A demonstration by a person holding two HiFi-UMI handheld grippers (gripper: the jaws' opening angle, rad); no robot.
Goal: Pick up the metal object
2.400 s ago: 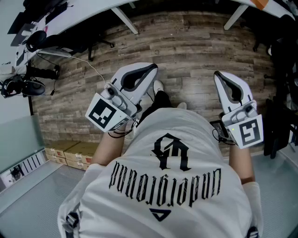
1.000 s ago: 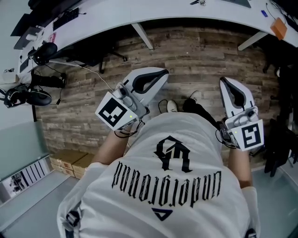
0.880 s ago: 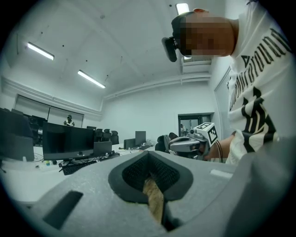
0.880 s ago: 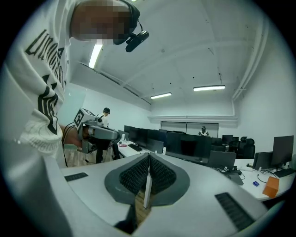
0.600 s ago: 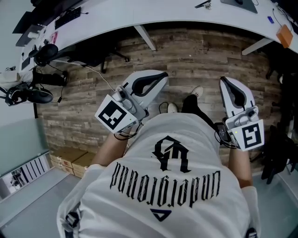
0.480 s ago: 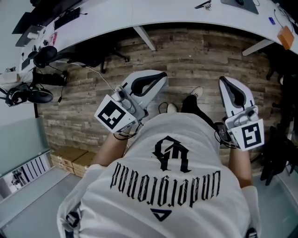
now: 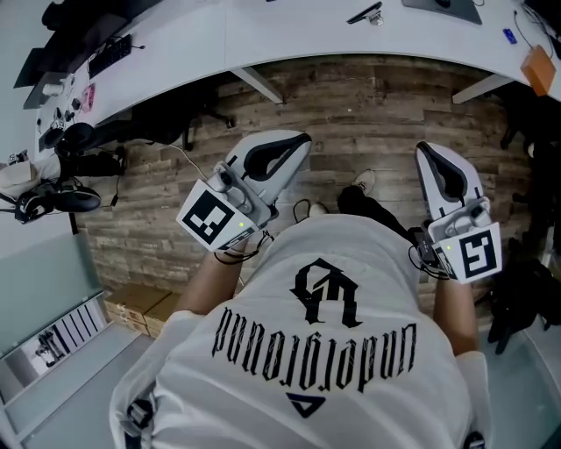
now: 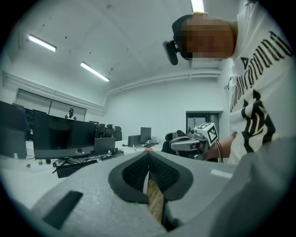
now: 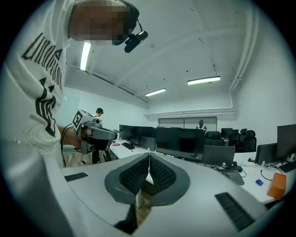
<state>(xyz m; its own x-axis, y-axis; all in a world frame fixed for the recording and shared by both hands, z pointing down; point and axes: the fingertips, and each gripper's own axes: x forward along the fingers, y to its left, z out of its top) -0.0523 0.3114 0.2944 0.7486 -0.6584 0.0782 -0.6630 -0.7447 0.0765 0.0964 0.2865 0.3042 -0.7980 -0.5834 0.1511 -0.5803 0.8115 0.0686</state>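
Head view looks straight down a white printed shirt (image 7: 316, 351), and the big curved white counter (image 7: 263, 35) runs across the top of the picture. I'll place everything off that.

Both claws are short of the counter's near edge, out over the wooden plank floor (image 7: 368, 114) and not over the top itself. The left claw (image 7: 301, 138) points up toward the counter at a slant. In its own view the pads meet at the tips with nothing between them, just a thin sliver of floor showing lower down. The right claw (image 7: 424, 150) points more squarely at the counter. It's pinched together too and empty.

As for the metal object, honestly I can't say for sure which thing it is. The only candidate I can see is a slim dark thing (image 7: 364, 14) lying on the counter not far back from the near edge, well away from both claws. It's too small to tell what it's made of.

There's also an orange block (image 7: 536, 70) at the counter's right end. A black headset (image 7: 48, 200) sits off its left end, and a light shoe (image 7: 364, 181) is on the floor below the edge.
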